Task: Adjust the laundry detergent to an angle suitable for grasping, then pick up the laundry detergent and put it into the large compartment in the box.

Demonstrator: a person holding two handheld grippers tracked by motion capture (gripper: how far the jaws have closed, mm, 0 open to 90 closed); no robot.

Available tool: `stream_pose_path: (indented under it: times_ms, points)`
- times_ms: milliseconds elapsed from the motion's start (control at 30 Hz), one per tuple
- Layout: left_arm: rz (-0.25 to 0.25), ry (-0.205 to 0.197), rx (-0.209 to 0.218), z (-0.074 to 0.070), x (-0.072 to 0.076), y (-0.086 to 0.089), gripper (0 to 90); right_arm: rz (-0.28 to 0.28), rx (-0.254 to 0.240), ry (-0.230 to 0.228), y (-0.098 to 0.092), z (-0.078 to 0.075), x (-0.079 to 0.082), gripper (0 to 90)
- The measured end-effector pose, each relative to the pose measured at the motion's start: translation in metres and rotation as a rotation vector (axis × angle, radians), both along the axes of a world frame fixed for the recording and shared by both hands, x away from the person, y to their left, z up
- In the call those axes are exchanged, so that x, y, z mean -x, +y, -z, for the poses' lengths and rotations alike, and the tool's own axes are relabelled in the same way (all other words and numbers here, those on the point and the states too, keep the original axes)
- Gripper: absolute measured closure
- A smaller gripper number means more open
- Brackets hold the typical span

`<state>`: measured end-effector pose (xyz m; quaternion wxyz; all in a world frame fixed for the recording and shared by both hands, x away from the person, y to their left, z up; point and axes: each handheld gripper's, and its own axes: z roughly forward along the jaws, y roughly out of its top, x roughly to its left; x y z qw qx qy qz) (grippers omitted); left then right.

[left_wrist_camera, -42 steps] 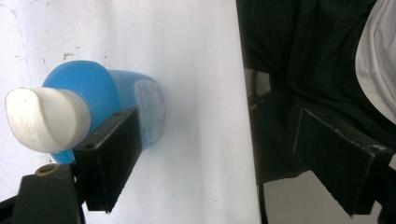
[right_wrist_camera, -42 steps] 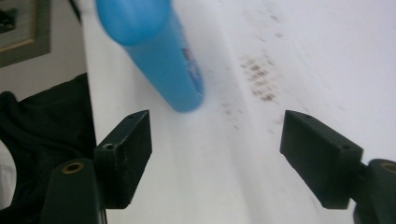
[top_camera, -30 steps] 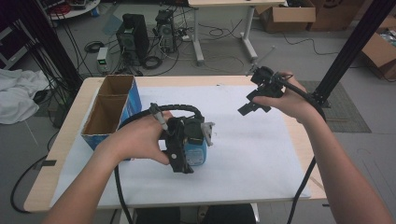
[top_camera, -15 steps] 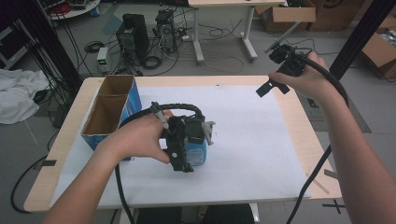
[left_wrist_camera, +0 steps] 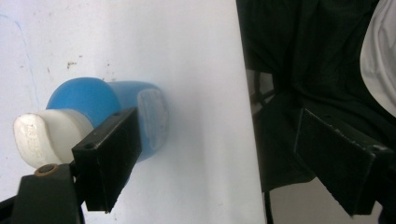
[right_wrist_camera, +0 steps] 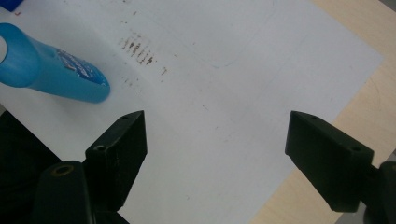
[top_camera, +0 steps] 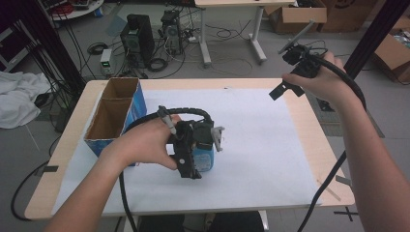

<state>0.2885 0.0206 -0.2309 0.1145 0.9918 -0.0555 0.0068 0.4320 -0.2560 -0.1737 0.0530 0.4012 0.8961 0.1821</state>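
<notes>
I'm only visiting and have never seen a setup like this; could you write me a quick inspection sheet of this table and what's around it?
Surface: wooden table under a white sheet with faint marks.
Job's things: blue bottle with white cap, lying down; open blue cardboard box at the left edge.
Clutter: nothing seen.
Grippers: left gripper open beside the bottle; right gripper open, raised over the far right corner.
Cables: a black cable trails from each gripper.
Surroundings: computers, floor wiring, cardboard boxes, white cloth.
</notes>
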Motion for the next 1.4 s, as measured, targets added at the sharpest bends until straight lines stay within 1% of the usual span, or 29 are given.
stream_pose_path:
  times_ms: [100,233,300,400,500,567,633,700,833,1000,1167,1400]
  points:
    - [0.001,-0.004,-0.004,-0.001,0.000,0.001,15.6,-0.012,0.009,0.002,0.001,-0.001,0.001,21.0]
    - [0.005,-0.009,-0.002,-0.003,0.000,0.001,15.7,-0.008,0.000,-0.007,0.000,-0.001,0.000,20.4]
    - [0.007,-0.007,0.003,-0.004,0.000,0.001,15.7,-0.013,0.003,-0.004,0.000,-0.001,0.000,20.9]
    - [0.006,-0.008,-0.003,-0.005,-0.001,0.001,15.6,-0.019,0.005,-0.002,0.001,0.001,-0.002,20.7]
    - [0.002,-0.006,0.003,-0.006,-0.003,0.002,15.7,-0.016,0.010,-0.011,0.001,0.001,-0.004,20.8]
    - [0.003,-0.011,0.001,-0.008,-0.004,0.002,15.7,-0.013,0.025,-0.015,0.002,0.003,-0.005,20.4]
    - [0.001,-0.013,0.002,-0.010,-0.005,0.002,15.7,-0.020,0.022,-0.008,0.003,0.005,-0.005,20.9]
    - [0.002,-0.016,0.004,-0.012,-0.005,0.002,15.7,-0.021,0.025,-0.012,0.004,0.006,-0.005,20.6]
    - [-0.002,-0.026,0.010,-0.020,-0.010,-0.001,15.7,-0.028,0.022,-0.010,0.005,0.008,-0.006,20.6]
    - [-0.012,-0.032,0.006,-0.025,-0.018,-0.006,15.7,-0.037,0.018,-0.014,0.004,0.009,-0.005,20.6]
    - [-0.029,-0.034,0.010,-0.026,-0.029,-0.007,15.8,-0.044,0.015,-0.019,0.002,0.011,-0.004,20.4]
    - [-0.073,-0.039,0.011,-0.023,-0.046,-0.004,15.7,-0.050,0.011,-0.022,-0.003,0.013,-0.004,20.3]
